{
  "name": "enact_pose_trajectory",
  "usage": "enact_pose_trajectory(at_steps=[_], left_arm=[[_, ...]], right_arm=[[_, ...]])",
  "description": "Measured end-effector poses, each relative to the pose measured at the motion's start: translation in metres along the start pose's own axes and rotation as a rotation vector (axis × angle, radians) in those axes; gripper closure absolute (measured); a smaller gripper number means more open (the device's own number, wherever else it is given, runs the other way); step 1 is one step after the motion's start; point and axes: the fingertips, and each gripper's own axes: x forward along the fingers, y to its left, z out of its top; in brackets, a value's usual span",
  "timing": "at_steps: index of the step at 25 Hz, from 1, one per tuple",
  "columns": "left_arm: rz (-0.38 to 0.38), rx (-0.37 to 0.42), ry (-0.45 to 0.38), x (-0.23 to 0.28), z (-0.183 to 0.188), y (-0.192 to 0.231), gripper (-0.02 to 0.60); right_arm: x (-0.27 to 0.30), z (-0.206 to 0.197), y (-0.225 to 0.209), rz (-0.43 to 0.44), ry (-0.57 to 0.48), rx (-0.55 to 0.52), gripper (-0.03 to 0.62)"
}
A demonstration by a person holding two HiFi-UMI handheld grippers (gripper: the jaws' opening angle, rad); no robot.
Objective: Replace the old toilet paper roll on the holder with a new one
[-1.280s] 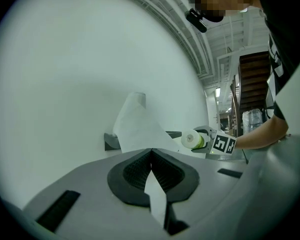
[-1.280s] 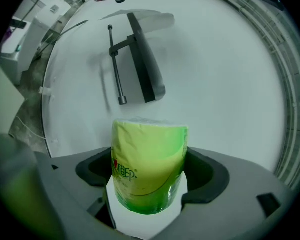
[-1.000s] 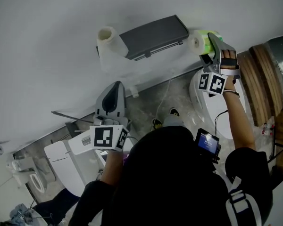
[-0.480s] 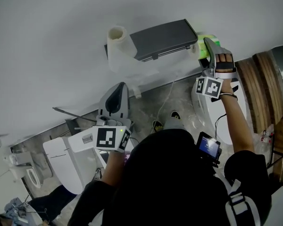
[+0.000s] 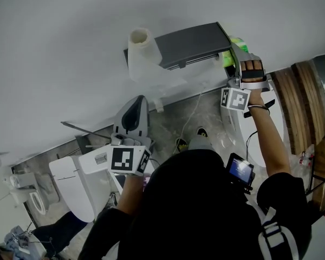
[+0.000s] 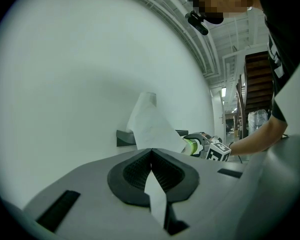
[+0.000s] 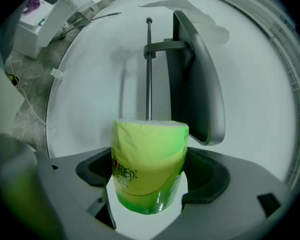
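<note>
A grey-covered paper holder (image 5: 192, 41) hangs on the white wall. The old white roll (image 5: 140, 46) sits at its left end, its loose sheet (image 6: 152, 126) hanging down. My left gripper (image 5: 134, 101) is below it; its jaws (image 6: 151, 151) are shut on the sheet's tail. My right gripper (image 5: 235, 52) is shut on the new green-wrapped roll (image 5: 228, 58) at the holder's right end. In the right gripper view the green roll (image 7: 149, 164) meets the free end of the holder's metal rod (image 7: 148, 69), beside the grey cover (image 7: 197, 79). The old roll does not show clearly there.
White toilets (image 5: 70, 180) (image 5: 242, 124) stand on the stone floor below, with a thin cable (image 5: 192, 111) between them. Wooden stairs (image 5: 300, 91) rise at the right. The person's dark head and shoulders (image 5: 200, 205) fill the bottom of the head view.
My right gripper has carried the green roll left, in under the holder's right end. The left gripper has hardly moved. The head view has shifted a little.
</note>
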Motion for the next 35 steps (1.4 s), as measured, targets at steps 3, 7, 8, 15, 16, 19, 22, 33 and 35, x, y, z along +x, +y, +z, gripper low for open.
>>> enact_pose_trajectory(at_steps=[3,7,8,15,16,19,22,33,35], left_arm=[[0.006,0.002,-0.001,-0.003,0.002,0.002,0.558],[0.015,0.000,-0.003,-0.008,0.002,0.005,0.558],[0.016,0.000,-0.002,-0.009,0.001,0.006,0.558],[0.015,-0.003,-0.001,-0.013,-0.003,0.006,0.558],[0.014,-0.003,-0.003,-0.013,-0.003,0.006,0.558],[0.010,-0.004,-0.009,-0.014,-0.003,0.006,0.558],[0.008,-0.006,-0.013,-0.014,-0.004,0.007,0.558],[0.014,-0.008,-0.029,-0.024,0.001,0.007,0.558],[0.014,-0.007,-0.028,-0.024,0.000,0.007,0.558]], right_arm=[[-0.001,0.010,-0.002,0.002,-0.021,0.000,0.181],[-0.003,0.024,0.002,0.006,-0.044,-0.022,0.181],[-0.003,0.027,0.002,0.008,-0.050,-0.028,0.181],[-0.006,0.056,0.003,0.009,-0.086,-0.058,0.181],[-0.006,0.061,0.003,0.010,-0.090,-0.061,0.181],[-0.007,0.077,0.004,0.014,-0.094,-0.064,0.181],[-0.005,0.088,0.010,0.035,-0.079,-0.058,0.181],[-0.010,0.109,0.010,0.041,-0.065,-0.053,0.181],[-0.010,0.108,0.012,0.046,-0.062,-0.045,0.181]])
